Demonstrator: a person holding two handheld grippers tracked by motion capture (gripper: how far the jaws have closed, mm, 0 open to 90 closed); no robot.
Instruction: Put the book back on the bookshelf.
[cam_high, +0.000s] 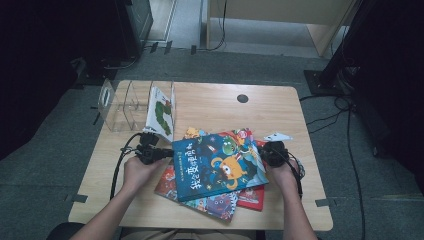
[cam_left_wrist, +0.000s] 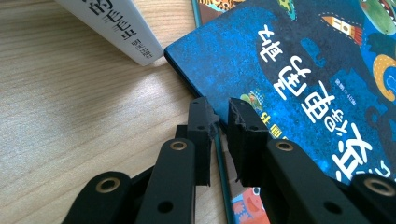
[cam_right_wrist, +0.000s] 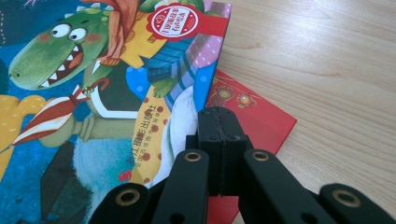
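Black jaws of my left hand-held gripper (cam_left_wrist: 219, 119) straddle the near-left edge of the blue book (cam_high: 217, 162), pinching it only lightly. That book sits atop a pile of books (cam_high: 220, 202) near the bench's (cam_high: 280, 107) front edge. My right hand-held gripper (cam_right_wrist: 219, 116) is clenched on nothing I can make out, resting at the blue book's right edge over a red book (cam_right_wrist: 252, 116). With one thin-edged grip, the blue book could slip or pivot when lifted, nudging the white book (cam_high: 161, 112) leaning in the clear rack (cam_high: 125, 105).
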